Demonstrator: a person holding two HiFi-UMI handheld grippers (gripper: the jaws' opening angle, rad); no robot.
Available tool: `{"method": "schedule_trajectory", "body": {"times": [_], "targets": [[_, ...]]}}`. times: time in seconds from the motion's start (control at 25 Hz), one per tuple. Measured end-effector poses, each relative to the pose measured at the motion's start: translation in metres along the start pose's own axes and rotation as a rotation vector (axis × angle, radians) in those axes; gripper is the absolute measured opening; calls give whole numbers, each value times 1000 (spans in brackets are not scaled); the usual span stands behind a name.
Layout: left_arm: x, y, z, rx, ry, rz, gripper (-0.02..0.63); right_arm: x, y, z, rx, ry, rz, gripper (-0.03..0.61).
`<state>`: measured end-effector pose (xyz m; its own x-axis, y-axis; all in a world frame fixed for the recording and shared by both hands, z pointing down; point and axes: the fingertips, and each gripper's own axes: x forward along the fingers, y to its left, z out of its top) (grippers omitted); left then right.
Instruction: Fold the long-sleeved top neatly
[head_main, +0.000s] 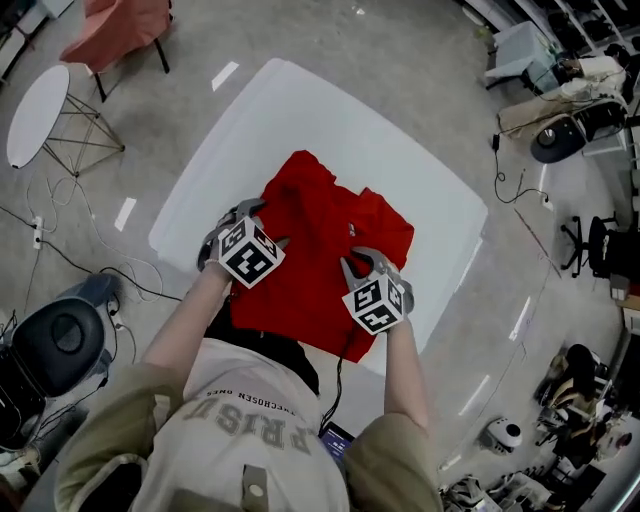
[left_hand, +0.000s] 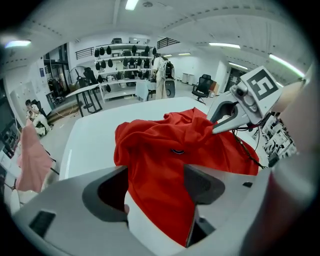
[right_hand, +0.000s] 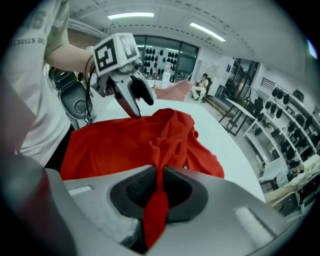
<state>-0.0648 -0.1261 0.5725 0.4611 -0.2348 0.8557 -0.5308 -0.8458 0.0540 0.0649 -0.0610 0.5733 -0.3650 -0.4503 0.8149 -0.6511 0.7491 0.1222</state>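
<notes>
Right gripper pinches a fold of the red top; left gripper stands spread, gripping nothing. Recommend drawing the fold taut before laying it flat.

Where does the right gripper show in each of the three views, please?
Head view: the right gripper is right of centre, over the top's near right part.
Left gripper view: upper right, its tip at the top's far edge.
Right gripper view: bottom centre, jaws shut on a fold of the top.
Shared landmark: the red top on the white table.
</notes>
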Motion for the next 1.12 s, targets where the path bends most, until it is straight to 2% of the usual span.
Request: {"method": "schedule_trajectory", "body": {"times": [0.12, 0.16, 0.24, 0.44, 0.6, 0.68, 0.72, 0.84, 1.0, 1.12], "targets": [[1, -7, -9, -2, 12, 25, 341, 16, 4, -22, 57, 51, 23, 43], [1, -10, -11, -4, 14, 37, 341, 17, 7, -27, 75, 61, 49, 73], [-2, -13, -15, -11, 17, 66, 341, 12, 9, -28, 115, 47, 97, 254], [-16, -28, -19, -27, 23, 131, 341, -14, -13, -7, 197, -100, 107, 267], [-28, -29, -25, -27, 23, 145, 341, 16, -17, 8, 310, -71, 199, 265], [-32, -27, -26, -23, 25, 148, 341, 27, -13, 10, 320, -36, 225, 262], [-34, -25, -26, -16, 28, 151, 341, 28, -12, 11, 301, -22, 212, 236], [-36, -19, -24, 11, 34, 154, 341, 17, -15, 17, 206, -39, 116, 63], [-34, -10, -28, 64, 33, 145, 341, -22, 8, 43, -10, -188, 5, 40], [-34, -2, -35, 114, 44, 133, 341, -46, 49, 48, -153, -217, 1, 40]]}}
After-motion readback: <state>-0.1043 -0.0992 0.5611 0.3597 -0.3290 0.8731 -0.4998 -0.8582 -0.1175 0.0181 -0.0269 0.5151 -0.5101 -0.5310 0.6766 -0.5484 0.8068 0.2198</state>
